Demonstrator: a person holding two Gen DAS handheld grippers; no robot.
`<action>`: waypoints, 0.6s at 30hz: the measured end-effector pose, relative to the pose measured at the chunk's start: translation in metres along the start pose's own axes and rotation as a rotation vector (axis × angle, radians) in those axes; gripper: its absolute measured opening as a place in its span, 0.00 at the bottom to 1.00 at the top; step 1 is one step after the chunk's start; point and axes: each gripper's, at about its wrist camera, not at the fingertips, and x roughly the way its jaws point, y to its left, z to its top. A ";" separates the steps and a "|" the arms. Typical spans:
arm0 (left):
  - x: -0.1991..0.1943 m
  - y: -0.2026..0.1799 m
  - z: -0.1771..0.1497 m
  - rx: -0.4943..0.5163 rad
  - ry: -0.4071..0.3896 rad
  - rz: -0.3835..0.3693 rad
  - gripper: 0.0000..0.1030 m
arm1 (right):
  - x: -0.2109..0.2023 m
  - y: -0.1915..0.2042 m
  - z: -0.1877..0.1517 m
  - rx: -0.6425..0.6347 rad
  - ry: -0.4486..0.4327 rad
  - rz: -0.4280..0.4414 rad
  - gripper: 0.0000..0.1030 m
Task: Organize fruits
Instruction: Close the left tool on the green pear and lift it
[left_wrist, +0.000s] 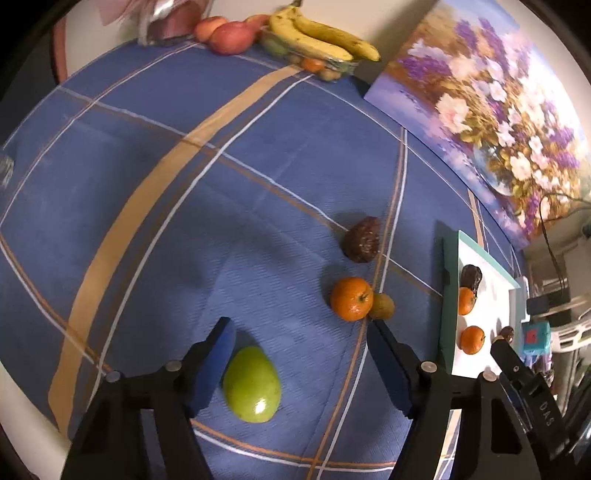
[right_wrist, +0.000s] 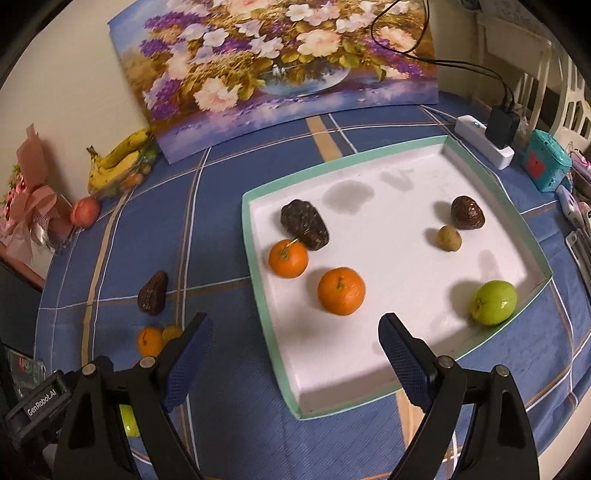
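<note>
Six fruits sit in white tray (right_wrist: 495, 229): two oranges, two dark brown fruits, small tan one, green apple (right_wrist: 493, 302) in near right corner. My left hand-held gripper (left_wrist: 299, 363) spread around second green fruit (left_wrist: 252, 384) on blue tabletop (left_wrist: 147, 206); left pad touches it, right pad apart. My right hand-held gripper (right_wrist: 295, 363) spread, nothing in it, over tray's near edge. Orange (left_wrist: 351, 298), small yellow-green fruit (left_wrist: 382, 305), brown fruit (left_wrist: 363, 239) lie outside tray.

Six fruits lie in the tray (right_wrist: 255, 236) on the table (right_wrist: 221, 206); four more lie left of it.
</note>
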 end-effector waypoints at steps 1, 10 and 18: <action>0.000 0.003 0.000 -0.009 0.004 0.001 0.69 | 0.000 0.002 -0.001 -0.001 0.003 0.002 0.88; 0.012 0.020 -0.006 -0.073 0.111 0.011 0.53 | 0.005 0.011 -0.003 -0.005 0.042 0.020 0.88; 0.023 0.026 -0.017 -0.105 0.199 0.048 0.50 | 0.004 0.010 -0.003 0.008 0.058 0.029 0.88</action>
